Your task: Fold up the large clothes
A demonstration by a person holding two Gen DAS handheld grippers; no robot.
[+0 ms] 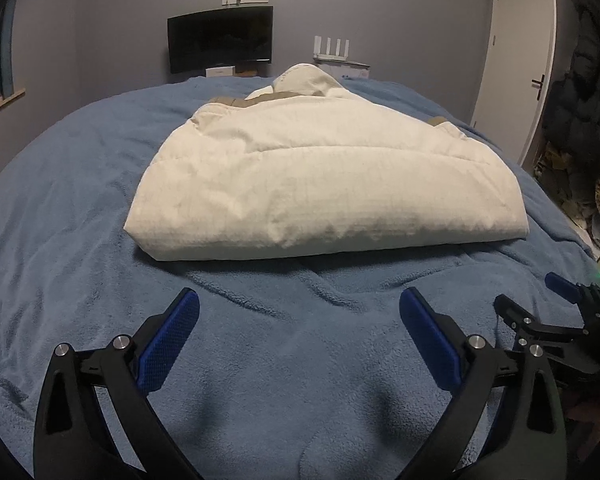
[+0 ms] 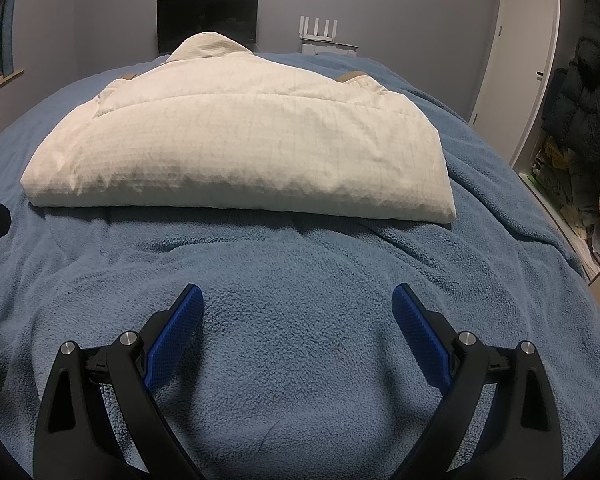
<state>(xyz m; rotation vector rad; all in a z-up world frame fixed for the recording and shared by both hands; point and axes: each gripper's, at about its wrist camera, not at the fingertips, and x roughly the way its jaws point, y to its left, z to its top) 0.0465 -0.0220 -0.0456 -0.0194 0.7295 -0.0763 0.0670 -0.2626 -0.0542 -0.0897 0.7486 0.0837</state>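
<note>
I see the jacket (image 1: 324,184) folded crosswise on the bed (image 1: 80,184), ahead of both tools; left tool (image 1: 300,312) and right tool (image 2: 298,306) wide open, empty, roughly equally near

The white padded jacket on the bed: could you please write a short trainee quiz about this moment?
1. True or false: the left gripper grips the folded white quilted padded jacket.
2. What does the jacket lie on? A) the blue fleece blanket B) a wooden table C) the floor
3. Fill in: both the left gripper and the right gripper have their jaws ____.

Key: 1 false, it hangs apart from the jacket, holding nothing; 2 A; 3 open.
</note>
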